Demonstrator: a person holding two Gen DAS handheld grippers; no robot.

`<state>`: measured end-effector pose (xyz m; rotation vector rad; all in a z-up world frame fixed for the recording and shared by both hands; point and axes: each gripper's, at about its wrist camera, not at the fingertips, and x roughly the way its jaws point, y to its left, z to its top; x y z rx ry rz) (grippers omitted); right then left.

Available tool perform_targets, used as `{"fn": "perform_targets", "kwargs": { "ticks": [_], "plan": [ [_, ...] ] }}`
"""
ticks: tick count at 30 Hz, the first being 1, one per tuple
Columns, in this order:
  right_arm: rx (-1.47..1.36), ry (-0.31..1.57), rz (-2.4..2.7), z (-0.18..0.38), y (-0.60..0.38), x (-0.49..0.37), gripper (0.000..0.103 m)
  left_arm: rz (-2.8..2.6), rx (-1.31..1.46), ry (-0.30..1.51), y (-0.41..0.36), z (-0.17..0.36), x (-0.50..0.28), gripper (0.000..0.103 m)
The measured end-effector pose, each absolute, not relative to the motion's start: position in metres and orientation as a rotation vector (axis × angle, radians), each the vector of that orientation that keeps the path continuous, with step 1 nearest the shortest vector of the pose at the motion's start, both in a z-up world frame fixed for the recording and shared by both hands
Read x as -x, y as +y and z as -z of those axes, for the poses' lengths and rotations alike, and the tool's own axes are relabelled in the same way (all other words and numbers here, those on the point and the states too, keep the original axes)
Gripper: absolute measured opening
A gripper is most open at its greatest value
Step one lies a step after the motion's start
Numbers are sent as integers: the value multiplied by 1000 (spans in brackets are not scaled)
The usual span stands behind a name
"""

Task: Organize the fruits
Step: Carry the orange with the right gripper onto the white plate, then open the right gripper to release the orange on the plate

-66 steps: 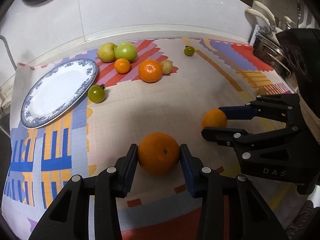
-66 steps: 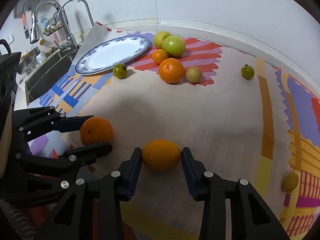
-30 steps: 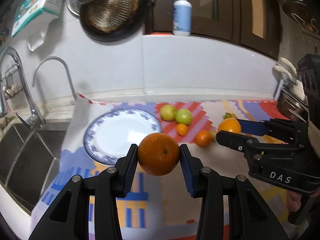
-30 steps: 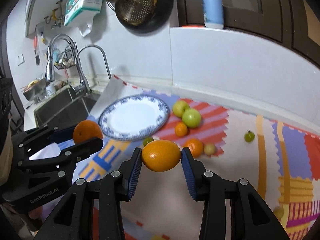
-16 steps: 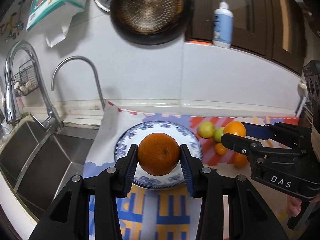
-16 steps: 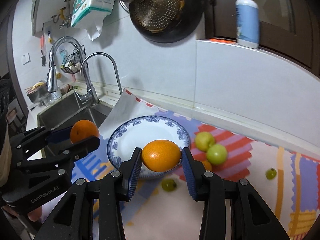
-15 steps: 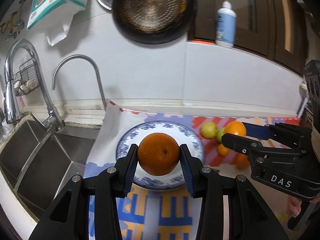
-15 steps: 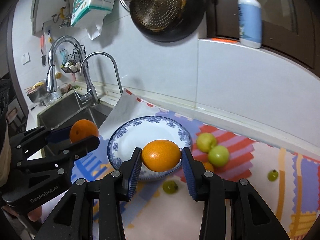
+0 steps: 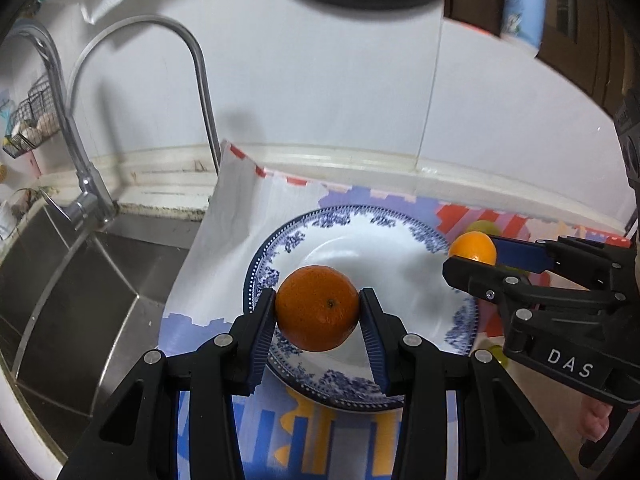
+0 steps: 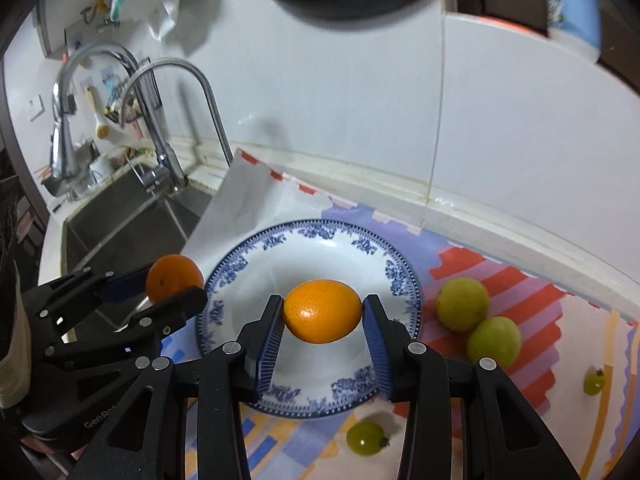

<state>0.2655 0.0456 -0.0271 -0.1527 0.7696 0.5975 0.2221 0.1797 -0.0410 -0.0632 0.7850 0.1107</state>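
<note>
Left wrist view: left gripper clamped on dark orange, held over plate, at plate's 8 o'clock side. Right gripper at 3 o'clock, gripping pale orange at plate's right rim. Sink at 9 o'clock, tap at 11.

Right wrist view: right gripper closed on pale orange, over plate centre. Left gripper at 9 o'clock, holding dark orange beside plate's left rim. Two limes on mat at 3 o'clock, green tomato at 5, another at 4.
</note>
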Motion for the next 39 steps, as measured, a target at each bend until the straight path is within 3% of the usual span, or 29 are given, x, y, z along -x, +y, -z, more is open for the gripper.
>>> {"fn": "perform_targets", "kwargs": {
  "ticks": [10, 27, 31, 35, 39],
  "plan": [
    [170, 876, -592, 68, 57, -297, 41, -93, 30, 855, 179, 77, -250, 41],
    [177, 932, -580, 88, 60, -308, 41, -99, 27, 909, 179, 100, -262, 42],
    [164, 929, -578, 87, 58, -308, 42, -108, 27, 896, 181, 94, -260, 49],
    [160, 912, -571, 81, 55, -304, 52, -133, 21, 839, 181, 74, -249, 59],
    [141, 868, -558, 68, 44, -293, 54, -153, 10, 765, 175, 48, -231, 69]
  ]
}}
